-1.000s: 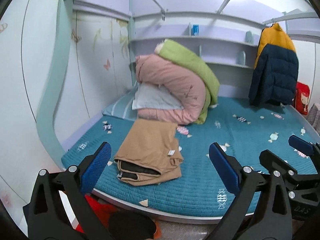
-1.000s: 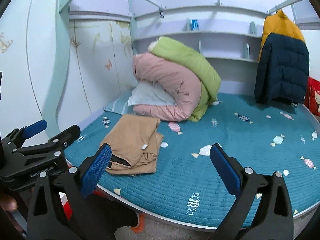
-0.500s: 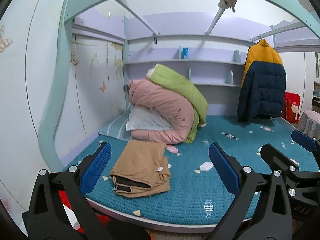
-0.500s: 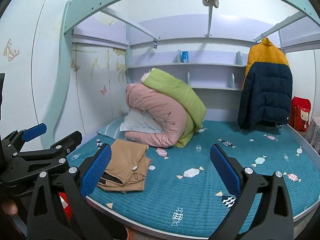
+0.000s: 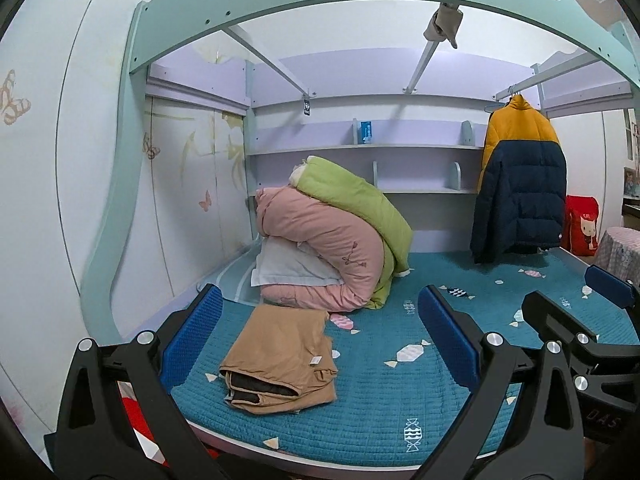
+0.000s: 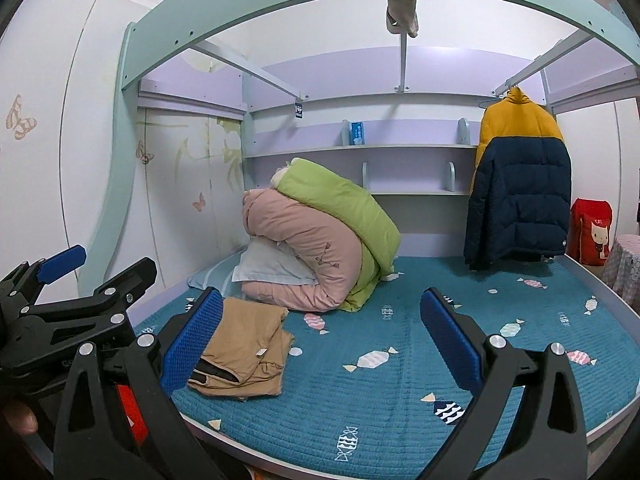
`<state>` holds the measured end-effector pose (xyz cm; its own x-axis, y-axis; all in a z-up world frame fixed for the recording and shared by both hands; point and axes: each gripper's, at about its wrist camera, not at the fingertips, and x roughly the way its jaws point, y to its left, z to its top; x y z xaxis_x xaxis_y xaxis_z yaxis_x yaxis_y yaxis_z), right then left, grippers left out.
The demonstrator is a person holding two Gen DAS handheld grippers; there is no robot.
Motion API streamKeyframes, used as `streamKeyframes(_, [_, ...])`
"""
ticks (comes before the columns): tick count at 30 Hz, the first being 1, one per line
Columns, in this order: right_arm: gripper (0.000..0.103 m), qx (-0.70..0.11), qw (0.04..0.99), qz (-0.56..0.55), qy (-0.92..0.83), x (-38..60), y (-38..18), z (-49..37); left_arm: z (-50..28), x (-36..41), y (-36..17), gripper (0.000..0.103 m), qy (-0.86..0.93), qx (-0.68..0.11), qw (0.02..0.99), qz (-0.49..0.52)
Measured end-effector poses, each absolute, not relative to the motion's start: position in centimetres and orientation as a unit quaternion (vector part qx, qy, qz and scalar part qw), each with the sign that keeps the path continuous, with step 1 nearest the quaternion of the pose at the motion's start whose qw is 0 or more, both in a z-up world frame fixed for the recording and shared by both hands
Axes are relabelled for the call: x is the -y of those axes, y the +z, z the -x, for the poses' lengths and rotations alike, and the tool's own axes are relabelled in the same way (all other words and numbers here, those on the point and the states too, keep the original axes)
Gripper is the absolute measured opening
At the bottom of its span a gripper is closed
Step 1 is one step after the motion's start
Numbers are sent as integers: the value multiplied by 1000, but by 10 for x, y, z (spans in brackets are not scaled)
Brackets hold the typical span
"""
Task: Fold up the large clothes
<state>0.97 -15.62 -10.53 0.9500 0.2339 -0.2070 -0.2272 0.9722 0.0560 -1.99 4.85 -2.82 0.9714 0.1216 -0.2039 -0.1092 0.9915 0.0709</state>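
A tan garment [image 5: 280, 360] with a dark lining lies folded at the near left of the teal bed [image 5: 460, 420]; the right wrist view shows the same garment [image 6: 244, 352]. My left gripper [image 5: 316, 340] hangs open in front of the bed edge, holding nothing. My right gripper [image 6: 316, 340] is open too and empty, level with the bed's front edge. Both stand apart from the garment. A yellow and navy puffer jacket [image 5: 520, 184] hangs from a rail at the back right.
Rolled pink and green quilts [image 5: 340, 240] with a pale pillow [image 5: 288, 268] are piled at the back left. Shelves [image 5: 360, 148] line the far wall. A red bag [image 5: 582, 224] stands at the right. The bunk frame beam [image 5: 360, 4] arches overhead.
Both grippers have drawn back and tilted upward from the bed, so the overhead beam has come into view and the folded garment looks smaller. Both stayed open.
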Motion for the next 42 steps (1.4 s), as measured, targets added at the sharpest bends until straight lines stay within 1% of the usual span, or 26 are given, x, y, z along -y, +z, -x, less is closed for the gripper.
streamKeyframes(42, [96,-103,987,-24,124,156,-102,-7,27,-41,-23,98,67,-92,993,-28])
